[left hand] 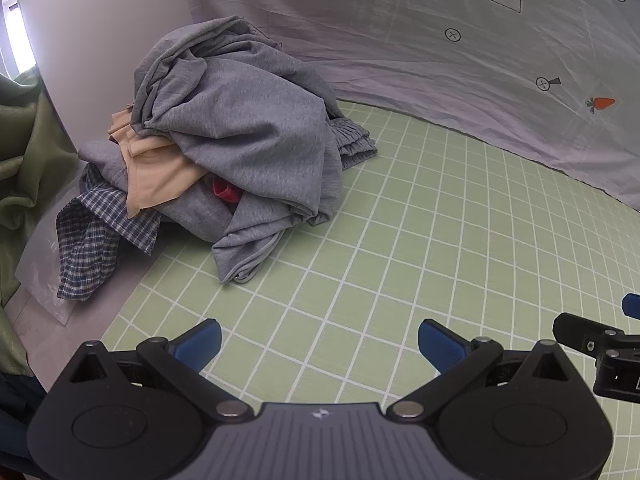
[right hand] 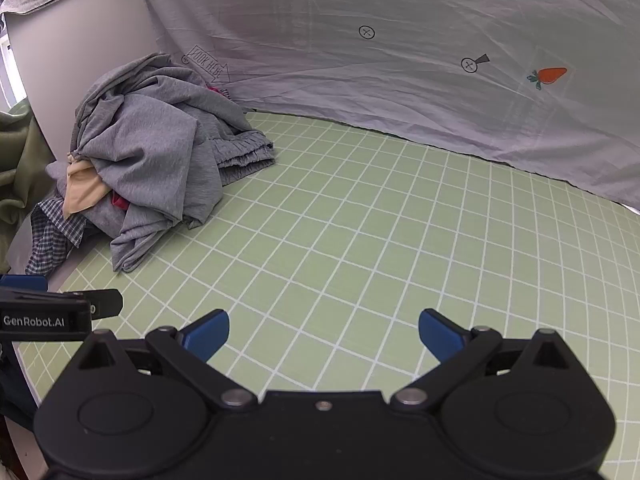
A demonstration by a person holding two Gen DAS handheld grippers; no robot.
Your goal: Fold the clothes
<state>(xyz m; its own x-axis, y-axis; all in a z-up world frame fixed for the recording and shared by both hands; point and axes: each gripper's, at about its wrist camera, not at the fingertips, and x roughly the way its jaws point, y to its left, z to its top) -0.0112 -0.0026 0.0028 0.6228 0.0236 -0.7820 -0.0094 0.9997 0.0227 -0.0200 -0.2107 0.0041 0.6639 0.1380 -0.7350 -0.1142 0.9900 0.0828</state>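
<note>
Clothes heaped in a pile (left hand: 224, 136) at the far left of the surface, against the pale wall (left hand: 100, 40), well apart from both my grippers. Top of the heap: a crumpled grey jersey garment (left hand: 248, 128), one fold trailing forward onto the green grid mat (left hand: 400, 240). Tucked under it on the left side, a beige garment (left hand: 156, 172); below that, a blue-and-white checked shirt (left hand: 100, 240) spilling off the mat's edge onto the bare surface (left hand: 80, 332). A bit of red cloth (left hand: 226, 192) shows between the grey folds. A grey gathered waistband (left hand: 354, 144) pokes out on the right of the heap, lying on the mat. From the right wrist view the same pile (right hand: 152, 152) sits at far left, same order of layers. Behind the mat hangs a lavender sheet (left hand: 440, 60) printed with carrots, arrows and small circled crosses. Green fabric (left hand: 24, 160) bunched at the left edge, beside the wall. My left gripper (left hand: 319, 342) hovers low over the mat, blue pads spread wide, nothing between them. My right gripper (right hand: 324, 334) likewise wide apart and holding nothing, over bare mat; its fingertip shows at the right edge of the left view. The two grippers sit side by side, near each other.
</note>
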